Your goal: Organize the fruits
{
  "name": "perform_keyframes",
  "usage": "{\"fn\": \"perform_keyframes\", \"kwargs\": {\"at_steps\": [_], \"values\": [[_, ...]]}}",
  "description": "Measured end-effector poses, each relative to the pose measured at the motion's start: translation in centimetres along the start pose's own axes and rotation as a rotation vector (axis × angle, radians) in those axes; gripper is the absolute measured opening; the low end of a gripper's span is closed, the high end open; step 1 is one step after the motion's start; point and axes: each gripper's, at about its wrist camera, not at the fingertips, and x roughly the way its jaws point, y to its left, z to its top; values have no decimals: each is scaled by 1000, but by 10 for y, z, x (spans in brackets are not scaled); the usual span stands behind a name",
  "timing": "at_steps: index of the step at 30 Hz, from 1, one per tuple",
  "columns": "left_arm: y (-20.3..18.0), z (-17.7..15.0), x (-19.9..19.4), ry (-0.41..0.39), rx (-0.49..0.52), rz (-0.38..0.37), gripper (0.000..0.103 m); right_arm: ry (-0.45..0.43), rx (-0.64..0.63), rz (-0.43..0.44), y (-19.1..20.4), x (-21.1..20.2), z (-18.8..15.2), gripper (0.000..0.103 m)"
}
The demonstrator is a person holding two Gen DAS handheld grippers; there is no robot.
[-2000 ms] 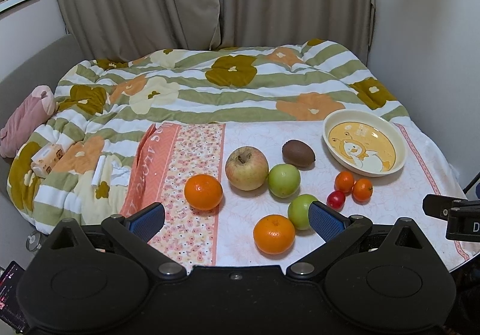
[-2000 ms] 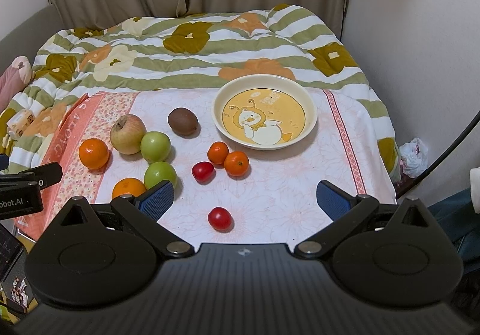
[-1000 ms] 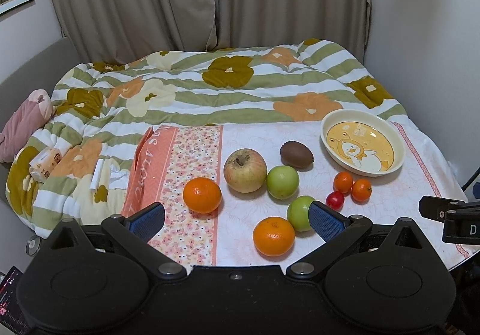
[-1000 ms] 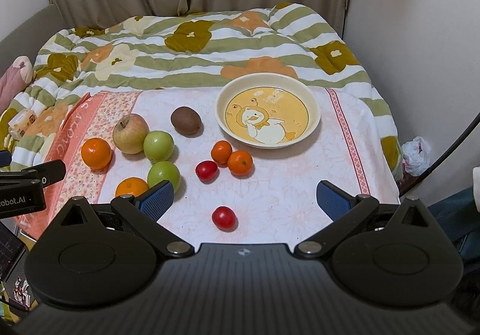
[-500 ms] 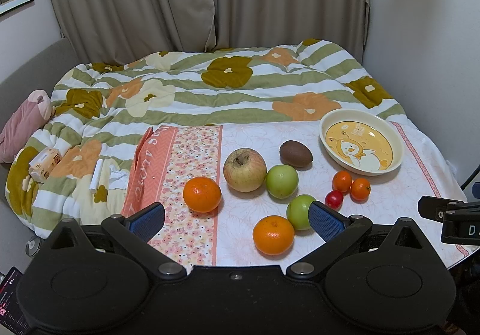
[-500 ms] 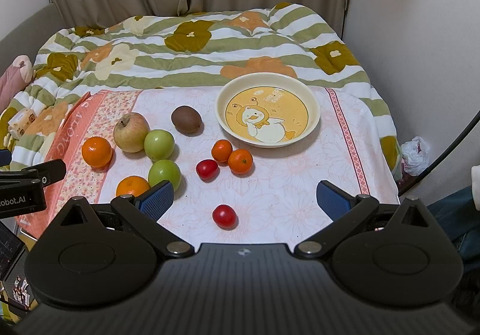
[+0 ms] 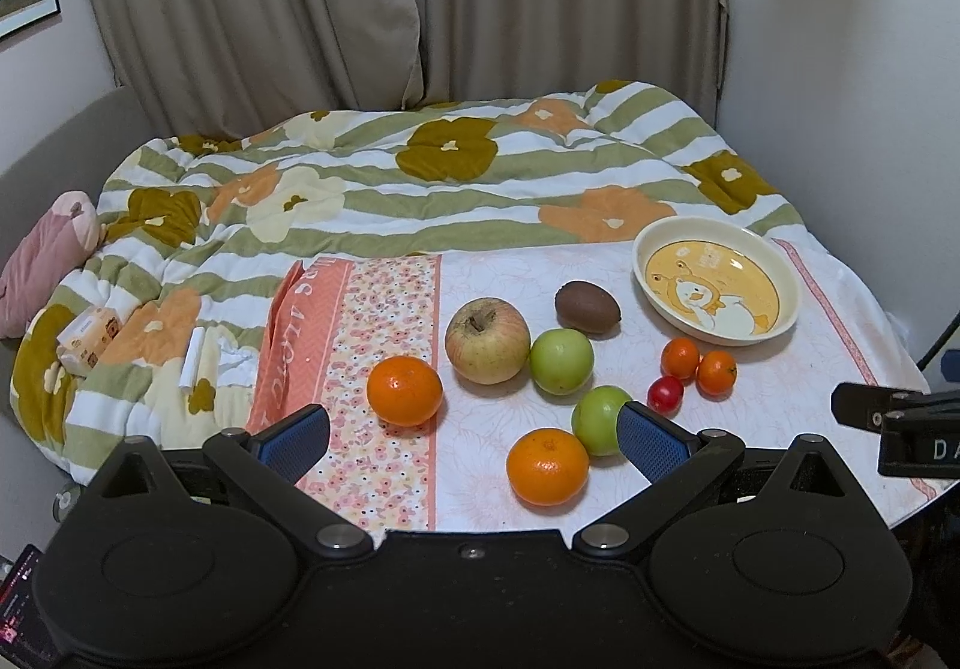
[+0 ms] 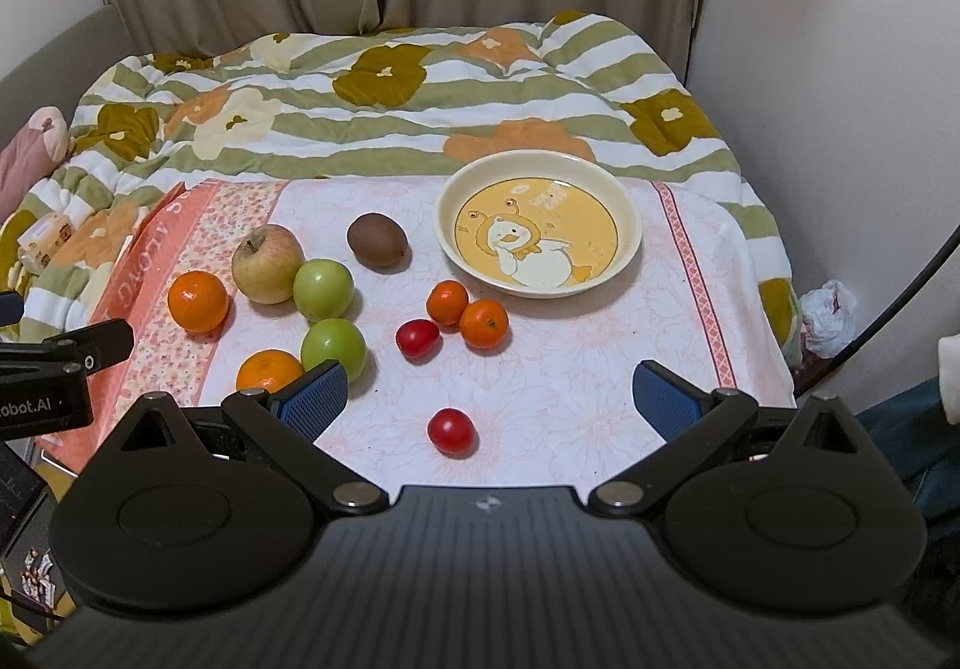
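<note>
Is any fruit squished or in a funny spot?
Nothing looks squished or spilled. One small red tomato sits alone near the front edge of the pink floral cloth, apart from the other fruit. The cream plate with a duck picture is still empty, with every fruit lying loose on the cloth.

On the tabletop [image 8: 600,369] before me the plate [image 8: 627,225] sat at the far right, the kiwi [image 8: 377,240] just left of it. Left again lay the apple [image 8: 267,264], touching one of two plums [image 8: 323,289]; the other plum [image 8: 333,348] lay nearer me. Two oranges [image 8: 198,301] lay at the left. Two small mandarins [image 8: 447,302] touched in front of the plate, one tomato [image 8: 417,338] beside them, another tomato [image 8: 451,431] nearest me. The quilt [image 8: 390,99] lay behind.
</note>
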Motion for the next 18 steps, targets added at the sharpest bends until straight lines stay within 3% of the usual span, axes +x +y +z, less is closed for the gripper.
{"fn": "perform_keyframes", "kwargs": {"at_steps": [7, 18], "values": [[3, -10, 11, 6, 75, -17, 103, -14, -9, 7, 2, 2, 0, 103], [2, -38, 73, 17, 221, -109, 103, -14, -63, 50, 23, 68, -16, 103]]}}
